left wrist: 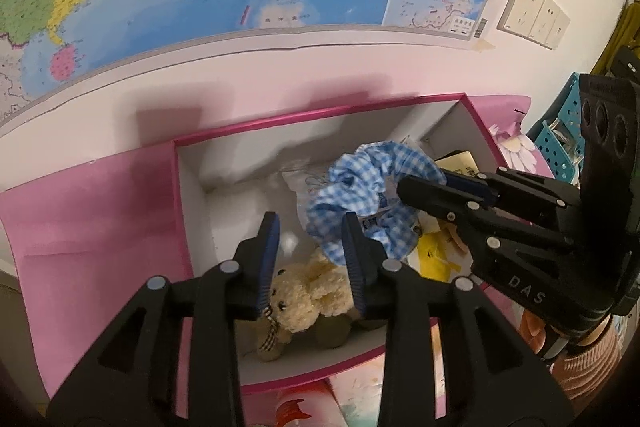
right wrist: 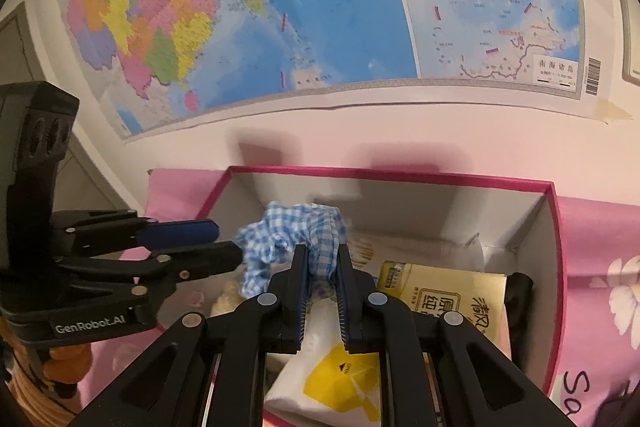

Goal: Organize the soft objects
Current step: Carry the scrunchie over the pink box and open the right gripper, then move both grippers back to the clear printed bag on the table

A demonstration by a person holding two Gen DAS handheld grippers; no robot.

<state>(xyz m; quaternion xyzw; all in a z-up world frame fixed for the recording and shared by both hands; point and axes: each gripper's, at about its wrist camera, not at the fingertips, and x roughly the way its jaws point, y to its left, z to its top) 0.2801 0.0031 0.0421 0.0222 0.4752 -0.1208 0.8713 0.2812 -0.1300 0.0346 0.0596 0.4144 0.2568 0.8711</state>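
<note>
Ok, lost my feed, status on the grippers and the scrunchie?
Right gripper shut on blue gingham scrunchie above pink box. Left gripper open, empty. Teddy bear below.

Right hand-held gripper (right wrist: 322,263) clamped on a blue checked scrunchie (right wrist: 288,243), held above the open pink box (right wrist: 556,247). Left hand-held gripper (right wrist: 224,245) reaching in from the left, fingers parted, tips beside the scrunchie. Inside the box: a gold pack (right wrist: 444,291) toward the right wall, a white-and-yellow bag (right wrist: 340,379) at the near edge. Map (right wrist: 320,7) on the wall behind.
</note>
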